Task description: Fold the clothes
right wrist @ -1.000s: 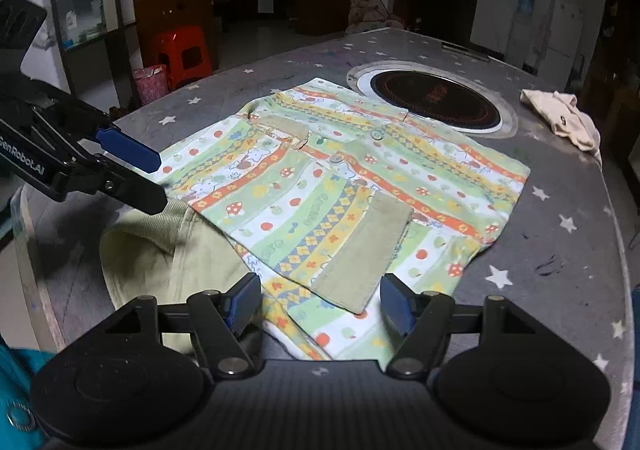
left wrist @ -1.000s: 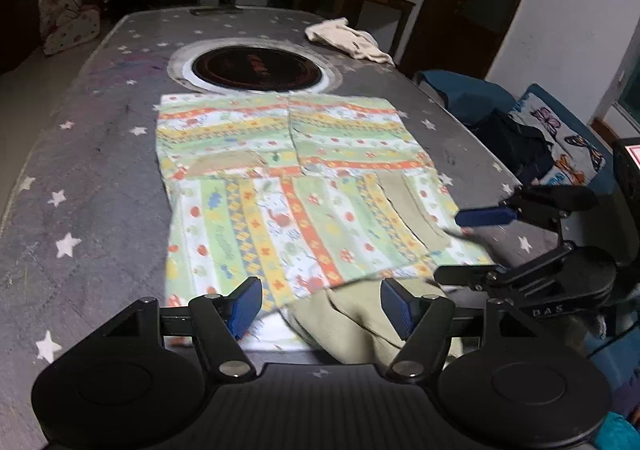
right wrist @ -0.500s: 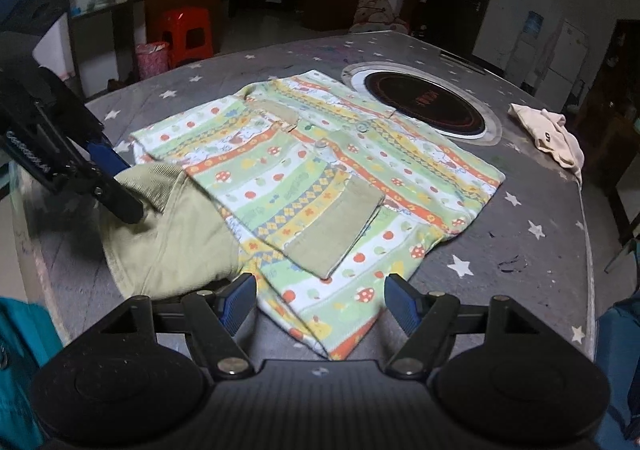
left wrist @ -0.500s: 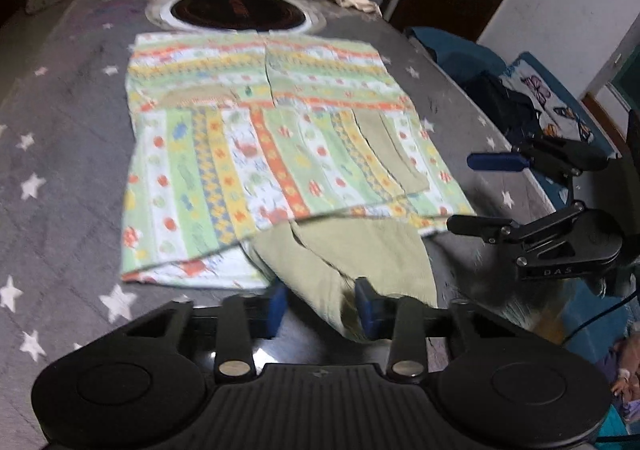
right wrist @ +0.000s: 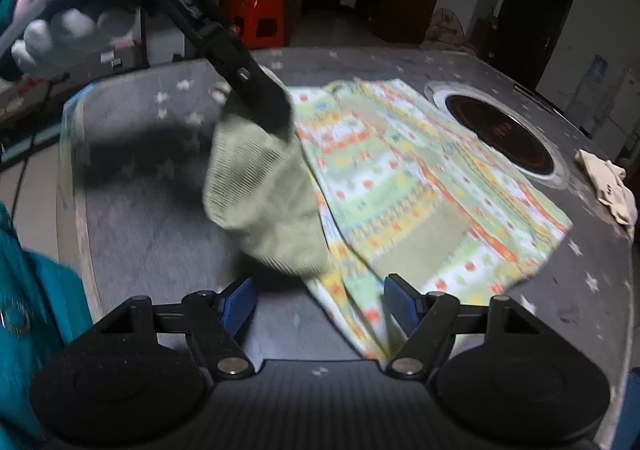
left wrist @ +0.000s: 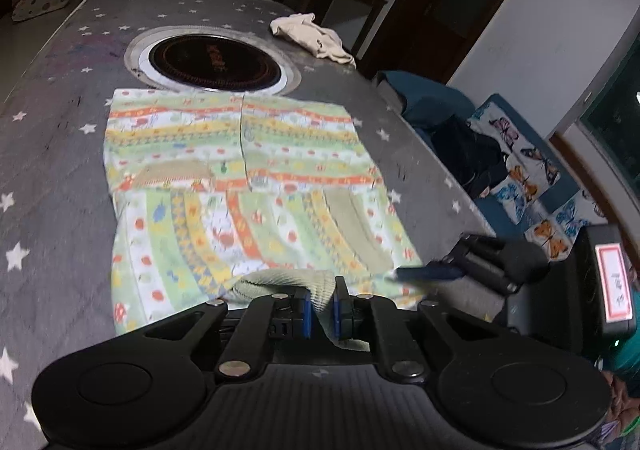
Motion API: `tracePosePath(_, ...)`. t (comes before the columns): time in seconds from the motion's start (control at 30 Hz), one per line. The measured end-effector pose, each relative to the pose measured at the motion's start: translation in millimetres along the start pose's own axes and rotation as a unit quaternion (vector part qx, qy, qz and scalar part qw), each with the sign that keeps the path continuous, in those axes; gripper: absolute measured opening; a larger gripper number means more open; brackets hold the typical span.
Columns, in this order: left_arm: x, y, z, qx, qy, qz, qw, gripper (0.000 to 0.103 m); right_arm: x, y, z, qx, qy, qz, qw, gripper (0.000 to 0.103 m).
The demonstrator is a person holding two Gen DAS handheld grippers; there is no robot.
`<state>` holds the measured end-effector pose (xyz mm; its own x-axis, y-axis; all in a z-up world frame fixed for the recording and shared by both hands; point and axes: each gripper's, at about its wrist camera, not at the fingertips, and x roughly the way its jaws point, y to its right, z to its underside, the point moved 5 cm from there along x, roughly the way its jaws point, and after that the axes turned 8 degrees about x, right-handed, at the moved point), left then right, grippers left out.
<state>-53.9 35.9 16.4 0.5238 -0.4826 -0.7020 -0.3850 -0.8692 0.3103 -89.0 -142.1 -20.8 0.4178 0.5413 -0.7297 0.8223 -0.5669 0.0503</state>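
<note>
While the left tongs pinch the olive ribbed hood off the tabletop, the patterned shirt lies flat. Right tongs spread wide, holding nothing.

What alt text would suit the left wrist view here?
The left claw is shut on the olive ribbed hood of a colourful striped garment spread on a grey star-print table. The right claw, blurred, hovers at the garment's right edge; a cream cloth lies beyond a round black hob.

No text can be read: markings on the burner are blurred
</note>
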Motion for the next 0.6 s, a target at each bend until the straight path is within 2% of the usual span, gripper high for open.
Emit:
tracePosePath(0.03,2,0,-2,-0.001,0.001,0.002,1.0,0.011,2,1,-5,0.009,0.004,-0.006,1.0,0.061)
tracePosePath(0.07,2,-1,-3,0.0,0.002,0.004,1.0,0.011,5,1,-10,0.018,0.008,-0.013,1.0,0.054)
tracePosePath(0.1,3,-1,-3,0.001,0.002,0.005,1.0,0.011,7,2,-14,0.026,0.011,-0.017,0.999,0.043)
tracePosePath(0.13,3,-2,-3,0.002,0.003,0.007,1.0,0.011,8,4,-18,0.034,0.014,-0.021,0.999,0.038)
tracePosePath(0.2,0,-4,-1,0.007,0.006,0.004,1.0,0.014,9,11,-26,0.054,0.017,-0.02,0.998,0.015)
tracePosePath(0.3,-13,-6,3,0.02,0.019,-0.006,0.9996,0.026,6,21,-34,0.084,0.026,-0.023,0.996,0.01)
tracePosePath(0.37,-22,-5,10,0.045,0.031,-0.03,0.9981,0.053,2,28,-39,0.103,0.035,-0.027,0.994,0.009)
tracePosePath(0.43,-31,-4,17,0.072,0.043,-0.056,0.9949,0.063,-3,33,-41,0.116,0.046,-0.028,0.992,0.008)
tracePosePath(0.6,-51,0,35,0.136,0.068,-0.121,0.981,0.074,-11,35,-41,0.135,0.062,-0.029,0.989,0.007)
